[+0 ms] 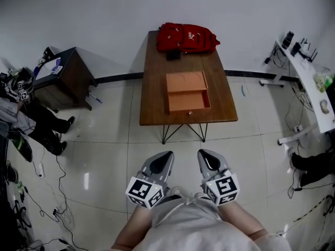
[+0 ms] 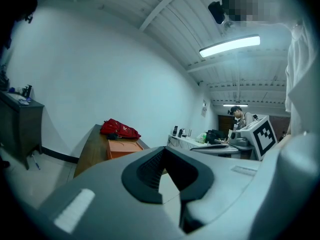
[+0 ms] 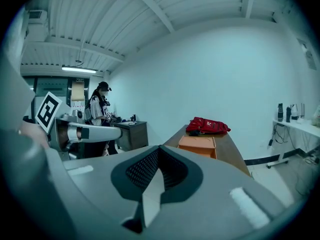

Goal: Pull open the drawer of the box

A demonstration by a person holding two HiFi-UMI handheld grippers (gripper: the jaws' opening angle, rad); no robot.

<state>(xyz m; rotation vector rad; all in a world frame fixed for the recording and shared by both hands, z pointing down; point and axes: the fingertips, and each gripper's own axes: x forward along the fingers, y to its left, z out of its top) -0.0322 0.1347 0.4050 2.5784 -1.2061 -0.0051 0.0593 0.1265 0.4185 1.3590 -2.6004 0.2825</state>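
Observation:
An orange box (image 1: 187,81) lies on the brown table (image 1: 152,98), seen also from the left gripper view (image 2: 122,146) and the right gripper view (image 3: 198,145). Its drawer (image 1: 189,101) stands pulled out toward the table's front edge, showing an empty inside and a small knob (image 1: 190,112). Both grippers hang close to my body, well short of the table. The left gripper (image 1: 166,156) (image 2: 167,171) is shut with nothing in it. Beside it, the right gripper (image 1: 204,155) (image 3: 159,171) is shut and empty too.
A red backpack (image 1: 186,37) lies at the table's far end against the wall. A dark cabinet (image 1: 65,77) stands at the left, near a person (image 1: 21,114) and floor cables. A white desk (image 1: 309,82) with equipment runs along the right. Tiled floor separates me from the table.

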